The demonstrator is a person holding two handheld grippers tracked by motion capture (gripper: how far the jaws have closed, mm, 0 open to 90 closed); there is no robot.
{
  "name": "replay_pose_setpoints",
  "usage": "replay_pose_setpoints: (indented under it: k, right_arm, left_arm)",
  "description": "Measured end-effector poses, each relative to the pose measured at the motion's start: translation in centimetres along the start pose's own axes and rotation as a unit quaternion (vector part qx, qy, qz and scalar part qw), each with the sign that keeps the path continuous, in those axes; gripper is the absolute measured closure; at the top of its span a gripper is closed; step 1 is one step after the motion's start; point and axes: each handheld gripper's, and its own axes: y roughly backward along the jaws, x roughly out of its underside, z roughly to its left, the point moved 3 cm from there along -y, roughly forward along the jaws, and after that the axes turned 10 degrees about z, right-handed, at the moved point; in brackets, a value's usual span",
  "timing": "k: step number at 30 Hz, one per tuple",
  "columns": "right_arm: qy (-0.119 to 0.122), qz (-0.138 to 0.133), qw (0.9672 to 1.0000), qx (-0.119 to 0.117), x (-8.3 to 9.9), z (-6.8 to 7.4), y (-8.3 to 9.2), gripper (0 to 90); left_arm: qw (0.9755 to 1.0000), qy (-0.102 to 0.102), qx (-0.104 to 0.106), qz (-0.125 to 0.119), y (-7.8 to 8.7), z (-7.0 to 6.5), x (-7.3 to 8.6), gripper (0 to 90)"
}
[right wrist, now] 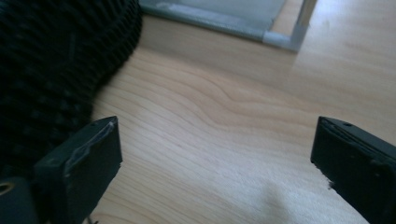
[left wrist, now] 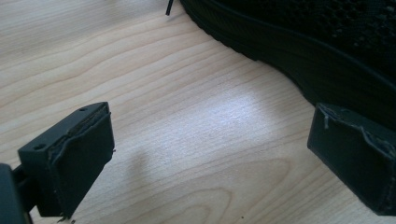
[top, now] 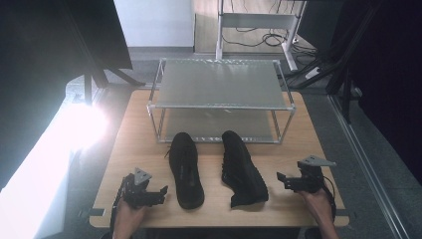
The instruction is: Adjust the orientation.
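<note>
Two black shoes lie side by side on the wooden table (top: 139,124), toes toward the rack: the left shoe (top: 185,169) and the right shoe (top: 241,169), which is angled. My left gripper (top: 160,193) rests near the front left edge, open, its jaws pointing at the left shoe (left wrist: 327,42) with bare wood between them. My right gripper (top: 283,180) sits at the front right, open, pointing at the right shoe (right wrist: 51,70); nothing is between its jaws.
A two-tier metal shoe rack (top: 221,84) stands at the back of the table, its corner post (right wrist: 303,18) ahead of the right gripper. A bright lamp glare (top: 82,124) lies off the table's left edge.
</note>
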Motion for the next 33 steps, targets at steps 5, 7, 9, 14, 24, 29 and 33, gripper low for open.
replay_pose_setpoints:
  k: [5, 7, 9, 14, 24, 29, 33]
  right_arm:
    - [0.018, -0.007, 0.9998, -0.005, -1.2, 1.2, 0.8, 0.0]
    - [0.025, -0.011, 0.9996, -0.010, -1.8, 2.0, 1.2, 0.0]
    - [0.037, -0.015, 0.9991, -0.015, -2.4, 2.9, 1.5, 0.0]
    - [0.058, -0.017, 0.9977, -0.031, -4.0, 5.2, 1.8, 0.0]
    - [0.082, 0.024, 0.9953, -0.046, -5.4, 9.6, -1.4, 0.0]
    - [0.096, 0.035, 0.9940, -0.039, -5.2, 10.4, -2.3, 0.0]
    - [0.097, 0.033, 0.9943, -0.031, -5.1, 10.0, -2.2, 0.0]
  left_arm:
    - [0.9999, 0.010, 0.010, 0.000, 0.0, 0.2, 0.1, 0.5]
    - [0.9997, 0.019, 0.014, -0.007, 0.1, 0.3, 0.1, 0.1]
    - [0.9994, 0.031, 0.013, -0.011, 0.1, 0.5, 0.1, 0.0]
    - [0.9994, 0.033, 0.007, 0.002, 0.0, 0.6, 0.3, 0.0]
    - [0.9992, 0.031, -0.004, 0.025, -0.3, 0.5, 0.4, 0.0]
    - [0.9990, 0.035, -0.008, 0.028, -0.3, 0.7, 0.4, 0.0]
    - [0.9987, 0.034, -0.015, 0.035, -0.3, 0.7, 0.5, 0.0]
